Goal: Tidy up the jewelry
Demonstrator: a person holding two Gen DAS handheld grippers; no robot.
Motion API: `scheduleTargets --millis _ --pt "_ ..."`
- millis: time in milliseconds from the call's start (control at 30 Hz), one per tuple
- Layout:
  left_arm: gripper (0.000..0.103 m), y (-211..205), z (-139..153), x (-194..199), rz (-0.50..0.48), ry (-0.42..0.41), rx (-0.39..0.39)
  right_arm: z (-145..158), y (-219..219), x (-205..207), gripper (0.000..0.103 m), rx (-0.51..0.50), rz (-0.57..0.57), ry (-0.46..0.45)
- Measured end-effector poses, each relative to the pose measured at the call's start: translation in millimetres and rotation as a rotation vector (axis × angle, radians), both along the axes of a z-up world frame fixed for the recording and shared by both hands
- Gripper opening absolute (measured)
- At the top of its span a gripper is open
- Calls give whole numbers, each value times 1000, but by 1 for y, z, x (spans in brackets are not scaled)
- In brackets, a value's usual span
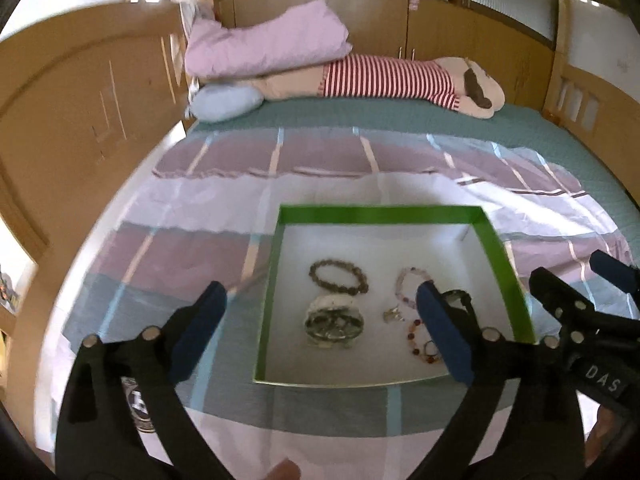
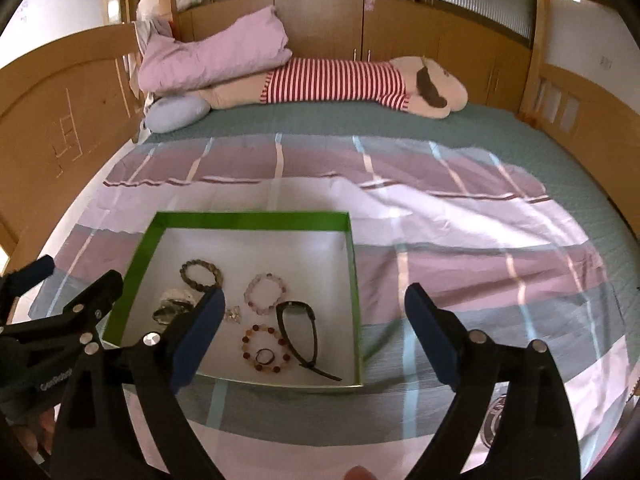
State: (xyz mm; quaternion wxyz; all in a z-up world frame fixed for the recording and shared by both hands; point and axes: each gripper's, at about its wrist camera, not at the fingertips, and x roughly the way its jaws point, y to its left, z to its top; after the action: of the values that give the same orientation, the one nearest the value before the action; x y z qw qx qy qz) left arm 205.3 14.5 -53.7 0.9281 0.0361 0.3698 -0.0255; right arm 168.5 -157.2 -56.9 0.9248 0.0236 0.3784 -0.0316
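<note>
Striped bedspread (image 2: 460, 220) bearing a green-walled box (image 2: 354, 280). Left gripper (image 1: 320, 320) and right gripper (image 2: 314, 332), both with jaws apart and empty, hover at its near edge. Inside (on the white floor): black band (image 2: 298, 332), brown bead bracelet (image 2: 200, 274), pink bracelet (image 2: 265, 294), amber bracelet (image 2: 264, 346).

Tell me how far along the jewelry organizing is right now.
Mostly done, it seems: the green box already holds the brown bead bracelet, pink bracelet, amber bead bracelet with a small ring inside it, black band and a greenish bangle. Nothing is in hand: the left gripper and right gripper both have open, empty jaws. No loose jewelry shows on the bedspread.
</note>
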Motion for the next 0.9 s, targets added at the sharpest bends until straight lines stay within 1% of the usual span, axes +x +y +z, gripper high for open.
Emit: scheduleTargets --millis 67,133,267,467,767,900 --pt "97 -3 13 -6 2 -19 9 9 -3 -6 89 13 -9 -11" --pt "98 -3 24 -10 3 -30 -3 16 -5 -10 89 21 -15 -21" --pt "99 -3 38 -16 2 -33 -15 25 -7 -16 89 26 -20 -31" --pt "99 -6 45 -21 1 -33 0 29 -6 -20 89 9 -27 -31" --pt "99 -7 46 -23 -11 -38 -2 28 -8 -21 89 -3 -36 -29" --pt "99 -6 45 -21 -15 -25 -9 27 -8 -21 89 -5 -40 -27"
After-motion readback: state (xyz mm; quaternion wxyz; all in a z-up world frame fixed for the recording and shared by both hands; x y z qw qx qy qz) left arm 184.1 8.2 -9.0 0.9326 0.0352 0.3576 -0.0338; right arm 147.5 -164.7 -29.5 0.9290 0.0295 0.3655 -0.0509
